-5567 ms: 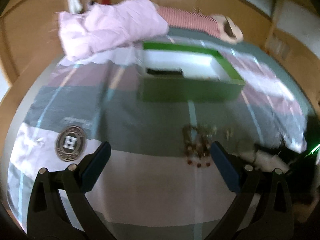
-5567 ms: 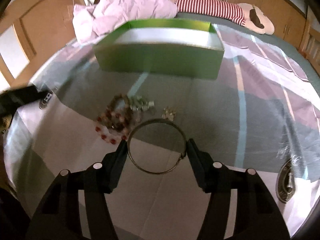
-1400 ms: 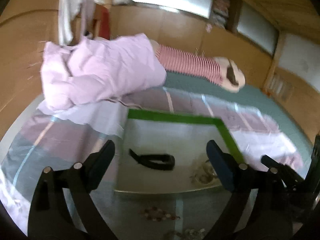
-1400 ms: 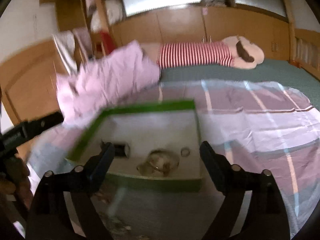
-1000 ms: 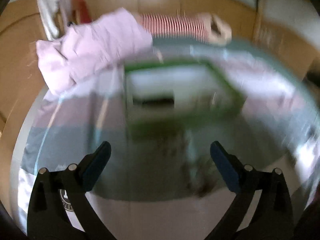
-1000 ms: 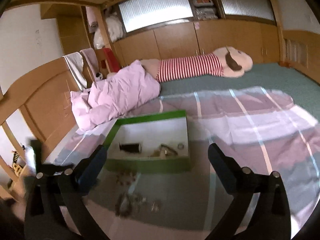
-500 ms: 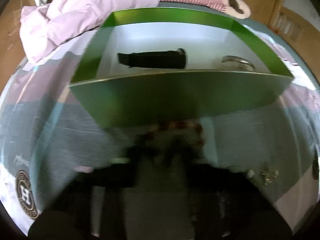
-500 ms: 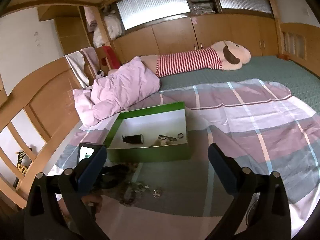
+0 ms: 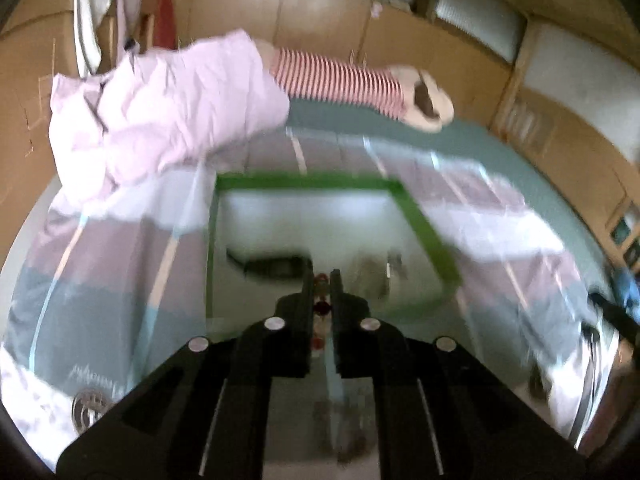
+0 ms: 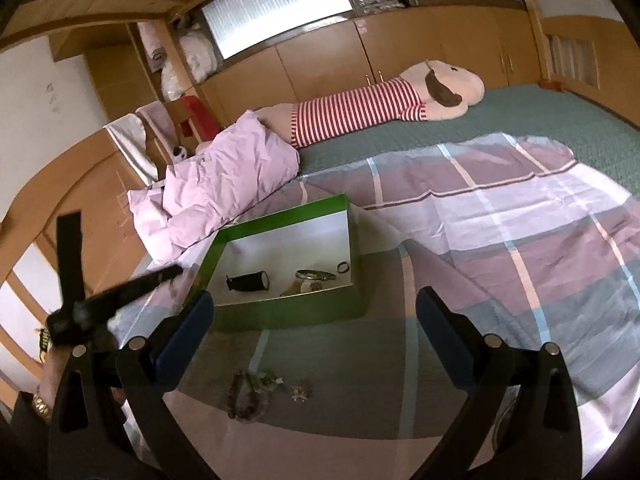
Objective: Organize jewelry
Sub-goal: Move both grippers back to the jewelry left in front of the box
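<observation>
My left gripper (image 9: 321, 280) is shut on a red beaded bracelet (image 9: 320, 308) and holds it in the air at the near edge of the green box (image 9: 424, 224). The box also shows in the right wrist view (image 10: 280, 312); inside lie a black watch (image 10: 249, 281), a metal bangle (image 10: 315, 275) and a small ring (image 10: 343, 267). More loose jewelry (image 10: 256, 394) lies on the bedspread in front of the box. My right gripper (image 10: 314, 328) is open and empty, held high and back from the box. The left gripper also appears in the right wrist view (image 10: 120, 292) at the far left.
A crumpled pink duvet (image 10: 216, 188) lies behind the box on the left. A long striped plush toy (image 10: 380, 108) lies along the back. The plaid bedspread (image 10: 500, 240) spreads to the right. Wooden bed rails stand at the left.
My left gripper has shut on the red beaded bracelet and lifted it from the bedspread up to the box's near edge. My right gripper has barely moved and stays open.
</observation>
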A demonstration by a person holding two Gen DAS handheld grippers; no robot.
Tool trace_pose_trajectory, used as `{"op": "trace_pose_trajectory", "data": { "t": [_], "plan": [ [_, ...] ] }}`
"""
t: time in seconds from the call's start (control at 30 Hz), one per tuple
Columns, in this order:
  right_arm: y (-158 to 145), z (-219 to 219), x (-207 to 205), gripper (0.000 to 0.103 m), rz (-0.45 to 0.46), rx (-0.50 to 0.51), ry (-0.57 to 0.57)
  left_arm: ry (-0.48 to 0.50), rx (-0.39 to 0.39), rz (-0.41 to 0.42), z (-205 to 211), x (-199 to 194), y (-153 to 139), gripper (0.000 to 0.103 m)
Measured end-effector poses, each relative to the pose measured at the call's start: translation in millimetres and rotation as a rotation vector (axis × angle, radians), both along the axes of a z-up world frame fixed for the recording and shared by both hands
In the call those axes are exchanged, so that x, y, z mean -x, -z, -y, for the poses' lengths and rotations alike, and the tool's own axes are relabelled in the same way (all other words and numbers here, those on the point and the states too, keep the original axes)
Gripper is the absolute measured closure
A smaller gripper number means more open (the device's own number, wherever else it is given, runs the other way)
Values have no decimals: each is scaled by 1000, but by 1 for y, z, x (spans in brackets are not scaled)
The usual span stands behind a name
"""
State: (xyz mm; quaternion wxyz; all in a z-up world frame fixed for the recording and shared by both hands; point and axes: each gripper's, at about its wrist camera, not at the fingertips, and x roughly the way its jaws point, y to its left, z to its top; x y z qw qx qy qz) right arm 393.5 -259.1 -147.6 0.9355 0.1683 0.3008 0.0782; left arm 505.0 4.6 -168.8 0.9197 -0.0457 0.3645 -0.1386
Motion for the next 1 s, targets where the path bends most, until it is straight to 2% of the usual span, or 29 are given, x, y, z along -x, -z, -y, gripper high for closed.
{"op": "trace_pose_trajectory", "data": {
  "t": [0.03,0.07,0.1,0.13,0.23,0.33,0.5,0.53,0.67,0.73,0.83,0.93,1.0],
  "plan": [
    [1,-1,-2,4,-3,2,-1,-22,-14,27,4,-10,-1,94],
    [1,-2,-2,4,-4,9,-1,-41,-32,52,6,-18,0,78],
    [2,-3,-3,4,-8,19,0,-53,-44,66,8,-23,4,25],
    [3,-3,-4,4,-11,23,0,-87,-62,68,8,-27,12,2],
    [3,-3,-3,4,-16,29,-5,-104,-91,0,4,-30,35,4],
    [0,-2,-2,4,-4,31,-10,-115,-101,-59,-10,-14,35,4],
    [0,-12,4,4,16,68,-36,-199,-23,-56,-40,48,1,4],
    [0,-15,6,4,16,84,-45,-187,-20,-52,-41,64,-4,4],
    [4,-32,18,4,-12,152,-103,-154,-119,36,-34,129,-14,4],
    [5,-38,28,4,-22,181,-130,-161,-132,53,-34,152,-11,4],
    [8,-48,40,4,-25,235,-152,-137,-116,39,-30,171,-6,4],
    [13,-53,45,4,-16,275,-154,-105,-195,49,-21,177,-2,4],
    [22,-56,42,6,-39,294,-156,-113,-206,59,-23,179,-2,4]
  ]
}}
